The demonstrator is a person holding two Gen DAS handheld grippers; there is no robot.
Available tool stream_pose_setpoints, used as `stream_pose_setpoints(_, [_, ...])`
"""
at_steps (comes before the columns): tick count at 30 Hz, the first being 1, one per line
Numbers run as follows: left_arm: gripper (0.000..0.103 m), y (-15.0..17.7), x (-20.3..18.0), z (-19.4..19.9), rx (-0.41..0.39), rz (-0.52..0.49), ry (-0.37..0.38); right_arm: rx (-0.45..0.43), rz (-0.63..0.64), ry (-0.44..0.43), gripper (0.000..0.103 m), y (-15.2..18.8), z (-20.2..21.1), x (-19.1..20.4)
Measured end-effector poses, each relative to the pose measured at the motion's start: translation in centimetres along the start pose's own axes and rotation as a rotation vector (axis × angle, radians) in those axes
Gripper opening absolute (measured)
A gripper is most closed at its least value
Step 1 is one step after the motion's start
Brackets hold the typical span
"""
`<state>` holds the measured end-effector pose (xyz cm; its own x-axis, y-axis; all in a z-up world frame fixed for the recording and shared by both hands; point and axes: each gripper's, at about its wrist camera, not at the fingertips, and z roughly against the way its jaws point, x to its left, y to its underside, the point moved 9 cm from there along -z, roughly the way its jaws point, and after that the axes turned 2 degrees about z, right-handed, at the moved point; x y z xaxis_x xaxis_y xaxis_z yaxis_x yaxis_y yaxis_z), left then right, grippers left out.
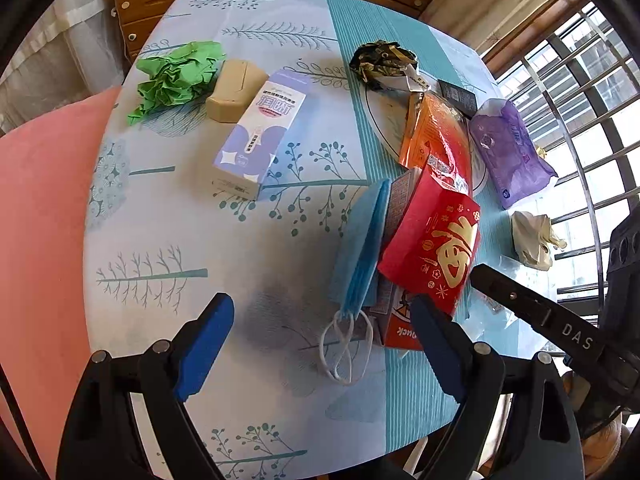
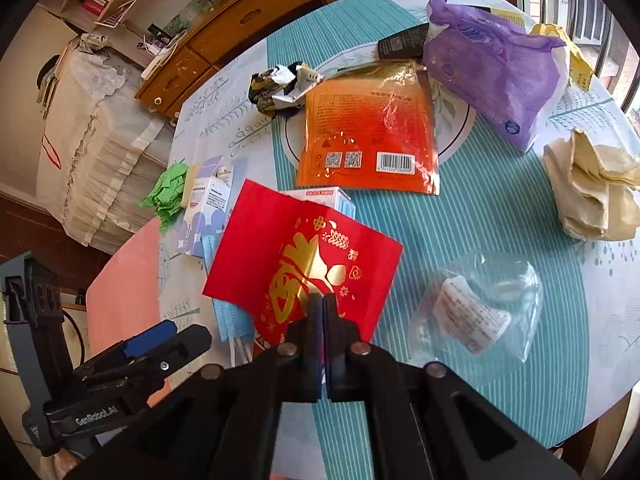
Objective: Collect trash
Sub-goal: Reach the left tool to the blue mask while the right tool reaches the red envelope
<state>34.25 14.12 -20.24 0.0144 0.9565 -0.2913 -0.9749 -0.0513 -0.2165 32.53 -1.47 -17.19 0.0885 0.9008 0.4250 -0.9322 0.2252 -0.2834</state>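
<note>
A red envelope with gold print [image 1: 436, 248] [image 2: 280, 240] lies tilted over a stack of blue face masks [image 1: 364, 248] and a small carton [image 1: 400, 332] at the near side of the table. My right gripper [image 2: 322, 300] is shut on the envelope's near edge; in the left wrist view it comes in from the right [image 1: 480, 274]. My left gripper [image 1: 322, 304] hangs open above the tablecloth, its blue pads either side of the masks' ear loops and touching nothing. In the right wrist view the left gripper [image 2: 168, 332] shows at the lower left.
Strewn over the round table are green crumpled paper [image 1: 176, 76], a beige box [image 1: 236, 90], a purple-white carton [image 1: 260, 136], a crumpled foil wrapper [image 1: 384, 62], an orange packet [image 1: 436, 136] on a plate [image 2: 456, 128], a purple bag [image 1: 508, 152], cream paper [image 1: 532, 240] and a clear plastic bag [image 2: 476, 308]. A pink cushion [image 1: 40, 220] lies left.
</note>
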Motion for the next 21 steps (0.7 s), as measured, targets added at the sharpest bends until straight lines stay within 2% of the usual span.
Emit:
stream_pose_setpoints(5, [0.087, -0.7, -1.1, -1.5, 0.029, -0.027, 0.011, -0.056, -0.022, -0.011, 0.000, -0.8, 2.4, -0.8])
stream_pose_setpoints(8, [0.076, -0.9, -1.7, -2.5, 0.061, -0.034, 0.033, -0.065, -0.047, -0.025, 0.000, -0.9, 3.3, -1.3])
stream_pose_setpoints(10, [0.068, -0.9, -2.0, -3.1, 0.081, -0.040, 0.050, -0.058, -0.059, -0.020, 0.000, -0.8, 3.4, -1.5])
stream_pose_setpoints(15, [0.066, -0.9, -2.7, -3.5, 0.077, -0.085, 0.061, -0.037, -0.087, -0.016, 0.001, -0.3, 3.1, -2.1])
stream_pose_setpoints(19, [0.054, -0.8, -2.6, -3.5, 0.084, -0.119, 0.070, -0.014, -0.084, -0.026, 0.001, 0.2, 2.4, -1.8])
stream_pose_setpoints(21, [0.052, -0.7, -2.3, -3.5, 0.088, -0.120, 0.076, -0.002, -0.082, -0.044, 0.001, 0.4, 1.9, -1.4])
